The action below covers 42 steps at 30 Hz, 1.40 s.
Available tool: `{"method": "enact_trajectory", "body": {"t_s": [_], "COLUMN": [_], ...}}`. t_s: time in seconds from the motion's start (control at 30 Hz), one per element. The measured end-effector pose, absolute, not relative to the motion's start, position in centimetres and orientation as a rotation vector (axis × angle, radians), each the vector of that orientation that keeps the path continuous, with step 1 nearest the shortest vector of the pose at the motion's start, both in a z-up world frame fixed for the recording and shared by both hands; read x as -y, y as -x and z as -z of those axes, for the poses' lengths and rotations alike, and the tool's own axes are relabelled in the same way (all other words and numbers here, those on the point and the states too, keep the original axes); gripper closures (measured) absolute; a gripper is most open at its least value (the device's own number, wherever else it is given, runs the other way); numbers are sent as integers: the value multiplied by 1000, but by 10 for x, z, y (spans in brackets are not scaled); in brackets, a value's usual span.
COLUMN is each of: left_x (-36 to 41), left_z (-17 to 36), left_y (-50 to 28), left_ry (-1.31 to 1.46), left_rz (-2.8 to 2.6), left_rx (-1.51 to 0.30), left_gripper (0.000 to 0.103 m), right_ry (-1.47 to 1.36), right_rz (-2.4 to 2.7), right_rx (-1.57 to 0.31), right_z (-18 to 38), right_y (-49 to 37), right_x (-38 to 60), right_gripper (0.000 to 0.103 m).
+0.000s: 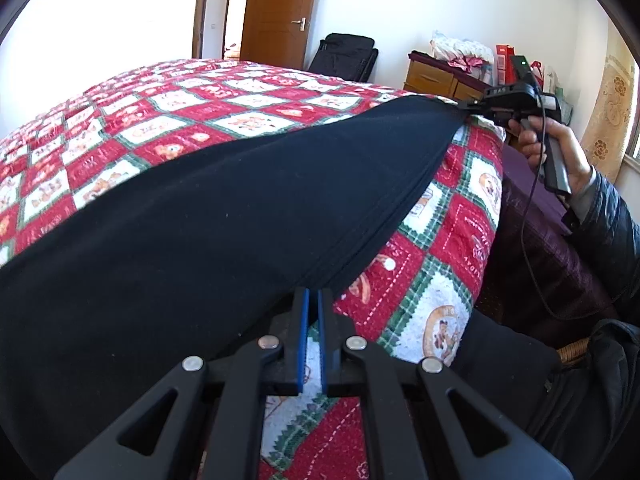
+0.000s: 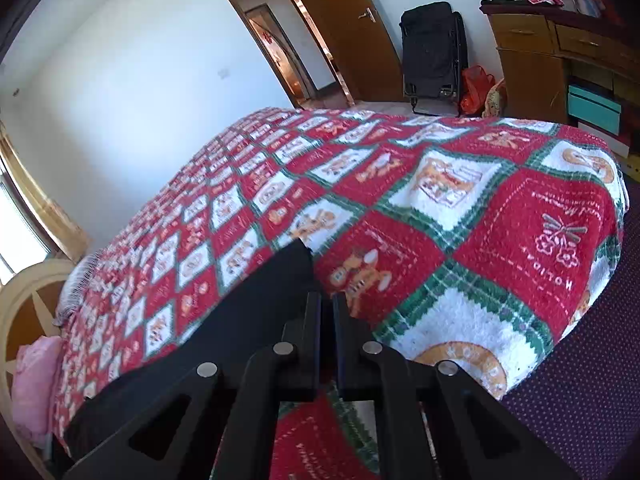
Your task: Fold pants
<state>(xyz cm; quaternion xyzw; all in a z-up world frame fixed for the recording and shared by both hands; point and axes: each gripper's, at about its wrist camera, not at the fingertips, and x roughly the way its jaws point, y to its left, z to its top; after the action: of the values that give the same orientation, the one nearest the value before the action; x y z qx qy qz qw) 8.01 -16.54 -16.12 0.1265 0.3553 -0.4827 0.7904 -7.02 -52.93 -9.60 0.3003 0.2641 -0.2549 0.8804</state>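
Left gripper (image 1: 313, 294) jaws clenched on black pants (image 1: 200, 220) edge; right gripper (image 2: 326, 300) likewise, opposite end.

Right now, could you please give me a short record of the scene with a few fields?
setting: bedroom, bed with a red, white and green patterned blanket
garment: black pants stretched along the near edge of the bed
left hand-held gripper: shut on the pants' near edge
right hand-held gripper: shut on the pants' far end
background: brown door, black folding chair, wooden desk
fold: not yet made
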Motion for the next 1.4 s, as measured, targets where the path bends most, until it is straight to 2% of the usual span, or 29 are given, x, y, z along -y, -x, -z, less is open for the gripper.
{"method": "enact_trajectory", "body": {"t_s": [0.07,0.13,0.17,0.27,0.37,0.43,0.5,0.6,0.73,1.1,1.17,1.23,1.27,1.33,1.4], "left_x": [166,166,166,165,163,159,155,150,152,149,148,146,145,143,141], "left_z": [158,158,158,160,158,155,153,154,159,161,161,160,160,158,155], "left_y": [-77,-77,-77,-78,-79,-77,-77,-80,-83,-90,-92,-93,-93,-94,-93], "left_ry": [-303,-315,-319,-309,-286,-278,-268,-259,-267,-210,-192,-177,-170,-162,-154], "left_rz": [1021,1016,1013,1008,995,980,965,955,945,956,963,964,965,964,964], "left_rx": [-744,-737,-738,-745,-747,-737,-722,-722,-733,-755,-764,-770,-772,-770,-768], "left_gripper": [98,96,95,90,85,64,49,48,48,48,48,48,48,48,48], "right_ry": [-593,-527,-493,-454,-419,-338,-221,-45,81,331,365,347,336,338,323], "right_rz": [557,596,611,554,378,191,74,-49,-120,-80,-83,-97,-103,-108,-108], "right_rx": [-546,-530,-510,-485,-548,-629,-695,-800,-833,-911,-901,-895,-887,-870,-846], "right_z": [92,83,76,57,53,63,76,100,118,157,164,163,160,155,148], "right_y": [69,71,73,70,49,25,11,-3,-4,-25,-29,-30,-29,-25,-21], "right_x": [526,519,514,492,453,406,365,310,270,239,234,233,233,232,232], "right_gripper": [90,67,64,63,63,63,63,63,63,63,65,87,93,99,101]}}
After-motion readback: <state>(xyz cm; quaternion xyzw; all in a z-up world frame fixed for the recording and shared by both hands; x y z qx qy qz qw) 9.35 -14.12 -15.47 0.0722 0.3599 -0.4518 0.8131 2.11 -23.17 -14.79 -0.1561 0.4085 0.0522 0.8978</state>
